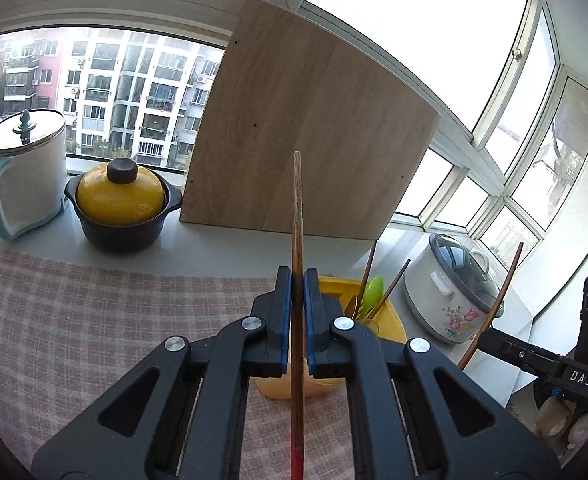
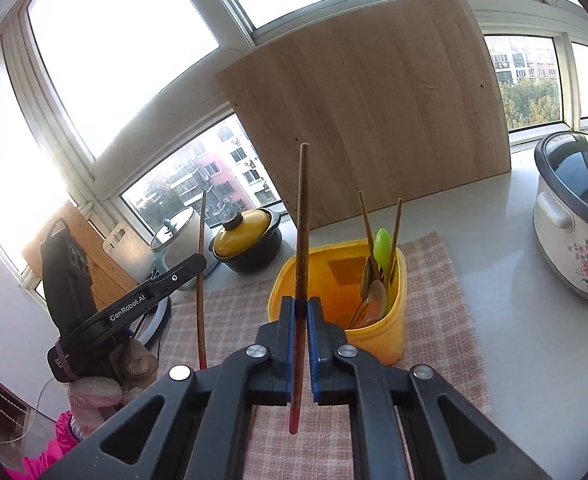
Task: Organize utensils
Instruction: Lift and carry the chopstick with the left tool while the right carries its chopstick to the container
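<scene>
Both tools are up off the counter [image 2: 514, 320], each carrying a single stick. The left hand-held gripper [image 1: 298, 280] has its blue-lined jaws pinched tight on a slim wooden chopstick [image 1: 297, 208] that stands near upright in the middle of the left view, brown along the shaft with a red lower end. The right hand-held gripper [image 2: 301, 306] is clamped just the same on its own chopstick [image 2: 302, 216], also brown over red, rising through the centre of the right view.

Below and right of centre sits the yellow plastic tub [image 2: 390, 344], rounded at the corners, smooth and glossy, on a pink checked woven cloth [image 2: 434, 320]. Its contents are bunched at the tub's right side: a lime-green plastic spoon [image 2: 382, 246], wooden spoons [image 2: 374, 300] and two more chopsticks [image 2: 394, 232] leaning out over the rim.

Behind it a pale wood-grain board [image 2: 374, 120] leans against the window. At the left of the left view there's a black casserole pot with a domed yellow lid [image 1: 119, 194], and beside it a white kettle [image 1: 25, 172]. At the right edge of the right view is a white cooker with a floral print [image 2: 574, 220] and a glass lid.
</scene>
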{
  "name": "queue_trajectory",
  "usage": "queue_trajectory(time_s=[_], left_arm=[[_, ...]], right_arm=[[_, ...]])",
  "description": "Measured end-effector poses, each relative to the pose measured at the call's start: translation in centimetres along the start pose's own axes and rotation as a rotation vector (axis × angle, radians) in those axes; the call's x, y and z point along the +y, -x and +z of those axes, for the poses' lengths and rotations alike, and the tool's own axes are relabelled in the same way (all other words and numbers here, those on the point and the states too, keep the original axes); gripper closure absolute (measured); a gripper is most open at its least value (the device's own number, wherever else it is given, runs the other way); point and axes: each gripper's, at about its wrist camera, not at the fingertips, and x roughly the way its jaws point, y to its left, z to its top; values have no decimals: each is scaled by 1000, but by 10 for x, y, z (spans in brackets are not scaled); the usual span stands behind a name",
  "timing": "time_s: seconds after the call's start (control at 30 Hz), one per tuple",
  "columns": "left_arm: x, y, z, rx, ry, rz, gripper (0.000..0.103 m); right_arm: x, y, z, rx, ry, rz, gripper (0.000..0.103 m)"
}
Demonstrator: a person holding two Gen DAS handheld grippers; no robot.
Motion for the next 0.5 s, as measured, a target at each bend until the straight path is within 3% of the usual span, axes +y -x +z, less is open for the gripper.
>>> queue_trajectory(time_s=[0.5], left_arm=[[-11,-37,36,-80,58,-13,99]], right_arm=[[-9,6,54,-106,32,-12,100]])
